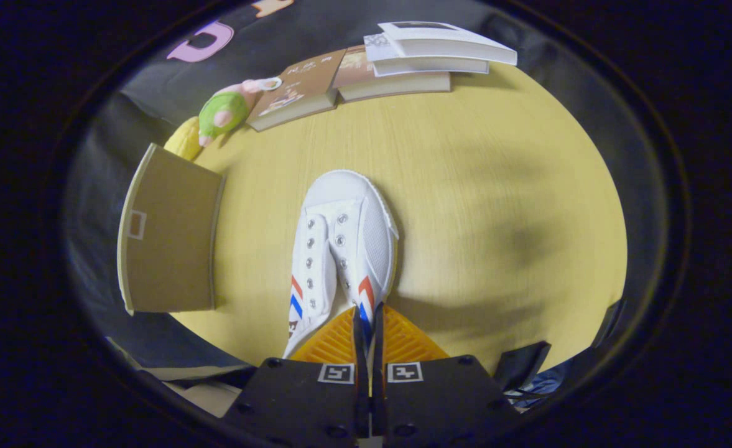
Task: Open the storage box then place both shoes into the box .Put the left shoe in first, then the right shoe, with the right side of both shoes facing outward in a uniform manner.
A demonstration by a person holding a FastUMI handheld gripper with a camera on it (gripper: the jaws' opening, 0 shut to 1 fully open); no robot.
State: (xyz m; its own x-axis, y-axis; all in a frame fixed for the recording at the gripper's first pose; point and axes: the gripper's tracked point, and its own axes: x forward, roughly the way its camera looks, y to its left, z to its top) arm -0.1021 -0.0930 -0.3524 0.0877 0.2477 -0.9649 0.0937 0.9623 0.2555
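A white canvas shoe (344,242) with red and blue stripes on its sides hangs toe-forward above the yellow wooden table (496,205). My gripper (366,326) is shut on the shoe's right side wall near the heel opening, both fingers pressed close together on the canvas. The brown cardboard storage box (170,239) stands to the left of the shoe with its flap side toward me; I cannot see into it.
Several books (397,62) lie stacked and spread along the table's far edge. A green and pink plush toy (226,112) and a yellow corn toy (185,140) lie beyond the box. A dark shadow falls across the table's right half.
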